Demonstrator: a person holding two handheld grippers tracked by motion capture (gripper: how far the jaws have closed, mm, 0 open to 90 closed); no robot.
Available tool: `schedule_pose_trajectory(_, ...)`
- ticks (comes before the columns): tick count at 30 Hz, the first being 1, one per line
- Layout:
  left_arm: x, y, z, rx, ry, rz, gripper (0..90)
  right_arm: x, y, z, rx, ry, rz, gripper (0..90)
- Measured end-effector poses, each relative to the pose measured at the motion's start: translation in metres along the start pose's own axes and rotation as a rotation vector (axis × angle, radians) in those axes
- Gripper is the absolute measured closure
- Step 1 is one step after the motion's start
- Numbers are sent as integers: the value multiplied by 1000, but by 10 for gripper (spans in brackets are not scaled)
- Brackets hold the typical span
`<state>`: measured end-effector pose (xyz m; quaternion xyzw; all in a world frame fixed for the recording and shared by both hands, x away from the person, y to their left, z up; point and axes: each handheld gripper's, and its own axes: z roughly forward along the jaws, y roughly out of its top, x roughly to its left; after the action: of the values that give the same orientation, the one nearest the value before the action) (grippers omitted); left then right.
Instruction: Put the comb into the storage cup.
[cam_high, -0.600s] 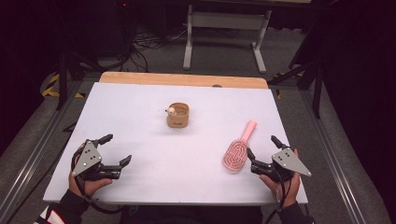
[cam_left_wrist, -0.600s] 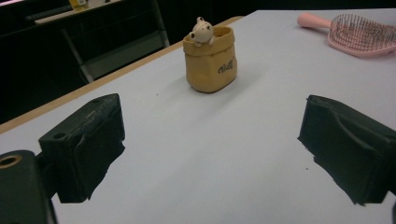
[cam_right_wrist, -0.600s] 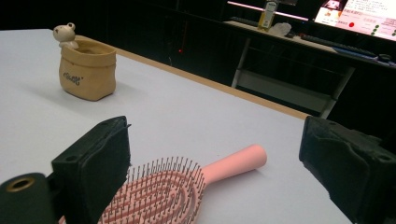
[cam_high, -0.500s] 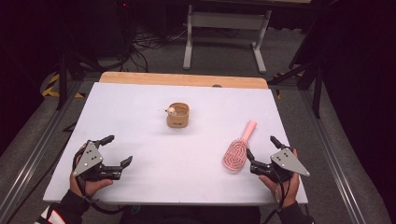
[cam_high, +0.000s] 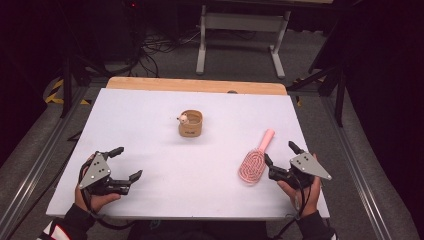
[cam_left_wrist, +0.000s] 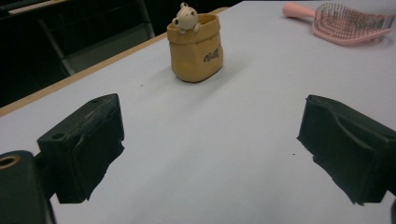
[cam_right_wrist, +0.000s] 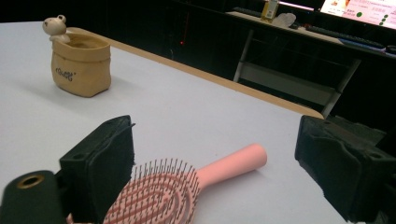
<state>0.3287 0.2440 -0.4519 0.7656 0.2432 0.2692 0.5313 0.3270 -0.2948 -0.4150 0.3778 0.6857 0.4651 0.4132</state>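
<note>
The pink plastic hairbrush (cam_high: 255, 161) lies bristles-up on the white table (cam_high: 150, 125), just beside the right tool (cam_high: 279, 161), whose jaws gape empty. The left tool (cam_high: 126, 163) waits open too. Likely approach stage; next, straddle the brush and close.

Lab: white test table (cam_high: 150, 125), floor cables (cam_high: 160, 45).

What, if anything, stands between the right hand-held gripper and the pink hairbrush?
Nothing visible. The right hand-held gripper sits just beside the pink hairbrush, jaws open, with bare white table around them. In the right gripper view the brush head lies directly ahead between the jaws. The tan pouch stands well away.
</note>
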Motion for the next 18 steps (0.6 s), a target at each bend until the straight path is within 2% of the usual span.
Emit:
schedule_pose_trajectory(3, 1, 0, -2, -11, -9, -8, 53, -8, 5, 2, -16, 9, 24, 141)
schedule_pose_trajectory(4, 0, 0, -2, -7, -5, -6, 53, -12, 7, 2, -33, 30, 45, 142)
schedule_pose_trajectory(6, 0, 0, -3, -5, -5, -5, 53, -14, 10, 4, -40, 19, 46, 142)
schedule_pose_trajectory(10, 1, 0, -4, -11, -7, -1, 52, -17, 17, 11, -45, 8, 23, 159)
schedule_pose_trajectory(15, 1, -2, -3, 13, -9, 7, 52, -21, 25, 19, -33, 0, 3, 185)
schedule_pose_trajectory(17, 1, -2, -3, 14, -9, 6, 51, -24, 29, 25, -35, -1, 4, 214)
schedule_pose_trajectory(18, 1, -2, -2, 15, -14, 4, 52, -28, 31, 33, -16, -15, 4, 241)
